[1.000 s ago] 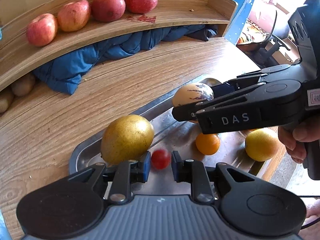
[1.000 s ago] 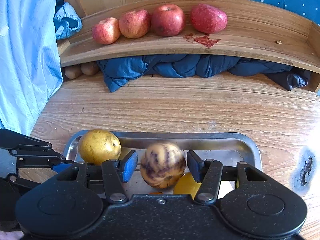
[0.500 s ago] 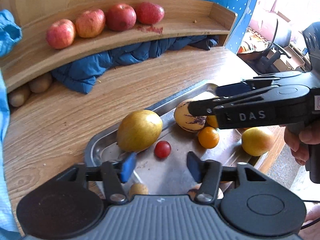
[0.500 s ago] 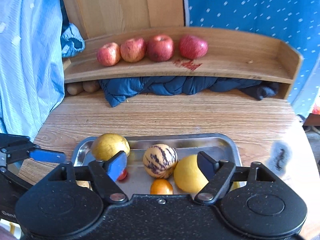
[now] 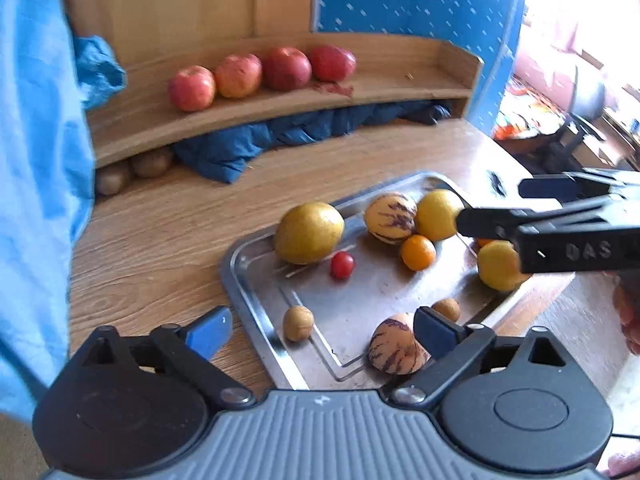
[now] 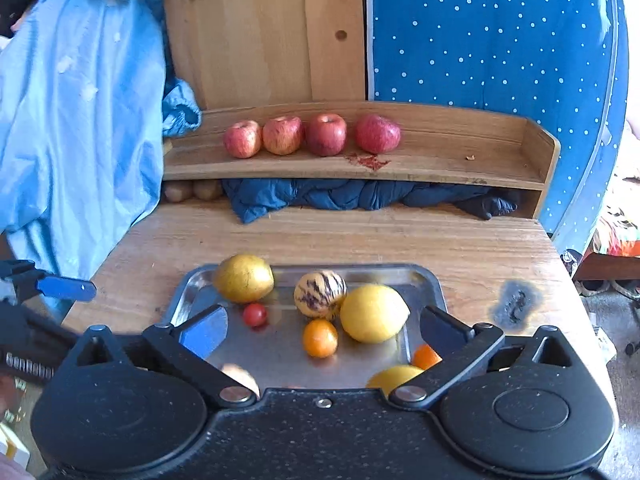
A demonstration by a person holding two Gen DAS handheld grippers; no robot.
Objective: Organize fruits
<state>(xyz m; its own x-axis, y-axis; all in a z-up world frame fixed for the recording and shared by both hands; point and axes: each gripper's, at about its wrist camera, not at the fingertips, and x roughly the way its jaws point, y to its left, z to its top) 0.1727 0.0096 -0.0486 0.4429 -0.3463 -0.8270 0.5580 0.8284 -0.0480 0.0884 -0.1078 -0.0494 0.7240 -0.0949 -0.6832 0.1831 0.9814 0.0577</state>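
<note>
A steel tray (image 5: 256,300) (image 6: 430,286) lies on the wooden table and holds a yellow pear (image 5: 308,233) (image 6: 244,278), a striped melon (image 5: 390,218) (image 6: 320,294), a lemon (image 5: 438,214) (image 6: 372,313), a small orange (image 5: 418,253) (image 6: 320,338), a cherry tomato (image 5: 342,265) (image 6: 255,314), a second striped melon (image 5: 394,350), a second lemon (image 5: 498,266) and two small brown fruits. Several red apples (image 5: 240,76) (image 6: 308,134) stand in a row on the wooden shelf. My left gripper (image 5: 320,330) is open and empty above the tray's near edge. My right gripper (image 6: 320,330) is open and empty above the tray.
A dark blue cloth (image 6: 360,196) and two brown fruits (image 5: 132,166) lie under the shelf (image 6: 460,160). A light blue garment (image 6: 80,100) hangs at the left. A blue dotted panel (image 6: 500,40) stands behind the shelf. A dark burn mark (image 6: 516,304) is on the table right of the tray.
Both grippers pulled back and up from the tray and opened wide. The right let go of the striped melon, which now lies in the tray. The left drew away from the cherry tomato.
</note>
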